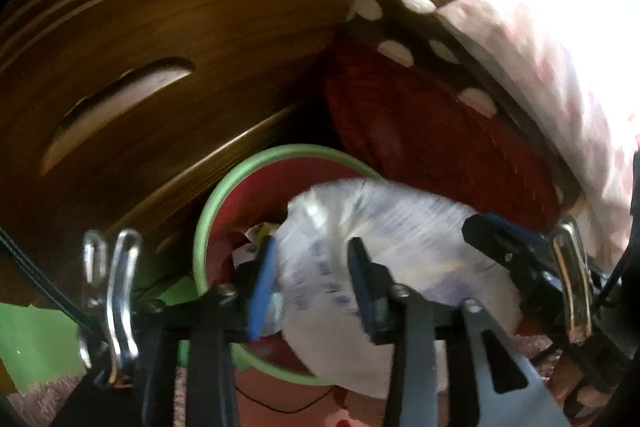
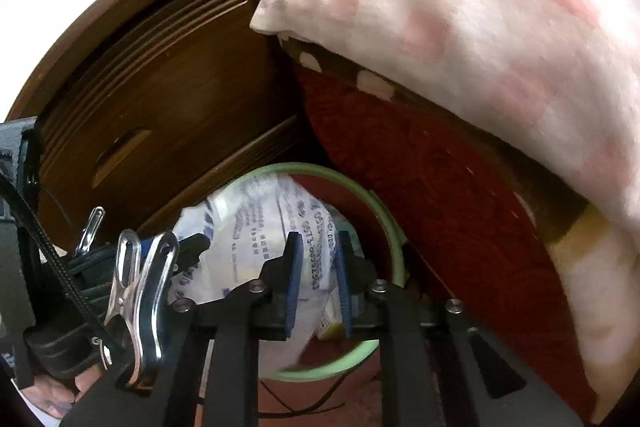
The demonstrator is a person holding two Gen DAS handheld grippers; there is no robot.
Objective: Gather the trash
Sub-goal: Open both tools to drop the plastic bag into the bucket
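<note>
Left wrist view: the left claw (image 1: pixel 314 267) stands partly open over a round bin with a pale green rim and red inside (image 1: pixel 208 223). A crumpled white plastic bag with blue print (image 1: pixel 400 227) lies between the two fingers and spills over the bin's right side; the picture is blurred, and the pads do not appear to press on the bag. The right claw (image 1: pixel 492 227) shows at the bag's right edge. A dark brown wooden cabinet with a recessed drawer handle (image 1: pixel 180 75) stands just behind the bin, and a deep red textured cushion (image 1: pixel 420 131) lies to its right under a pink-and-white checked pillow (image 1: pixel 540 59). Right wrist view: the right claw (image 2: pixel 318 267) is narrowly open, its blue-padded fingers (image 2: pixel 294 279) on either side of a fold of the bag (image 2: pixel 256 223), which sits inside the green rim (image 2: pixel 380 211); whether the pads grip it cannot be told. The cabinet (image 2: pixel 160 87), cushion (image 2: pixel 440 195) and pillow (image 2: pixel 460 7) surround the bin as before.
</note>
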